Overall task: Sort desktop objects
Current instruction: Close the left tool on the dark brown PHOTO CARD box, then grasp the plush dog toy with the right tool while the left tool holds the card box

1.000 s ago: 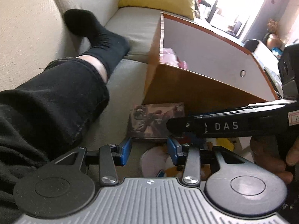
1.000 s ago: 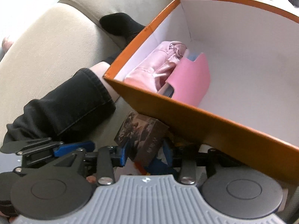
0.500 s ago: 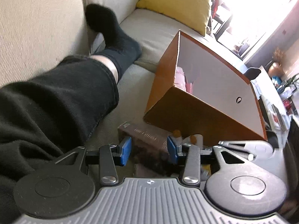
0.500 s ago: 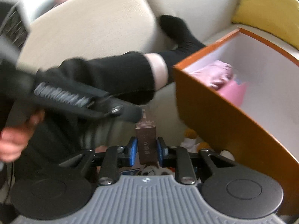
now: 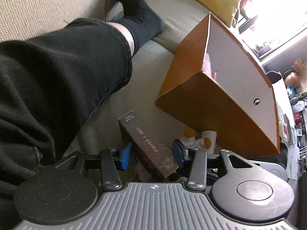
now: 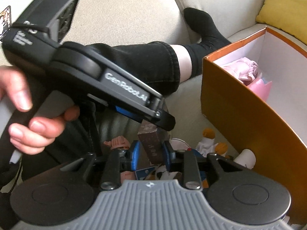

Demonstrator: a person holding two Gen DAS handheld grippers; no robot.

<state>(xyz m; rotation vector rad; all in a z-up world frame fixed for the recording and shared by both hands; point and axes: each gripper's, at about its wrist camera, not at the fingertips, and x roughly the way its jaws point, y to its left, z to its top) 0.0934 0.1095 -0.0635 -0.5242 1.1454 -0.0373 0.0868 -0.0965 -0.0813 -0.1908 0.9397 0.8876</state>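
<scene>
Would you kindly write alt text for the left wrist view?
A dark brown "PHOTO CARD" box stands tilted between the opening blue pads of the left tool. Behind sit an orange cardboard box with a white interior, a black-trousered leg and a beige sofa.

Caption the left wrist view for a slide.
Left gripper, jaws opening, straddles a tilted dark photo card box beside the orange storage box on a sofa.
</scene>
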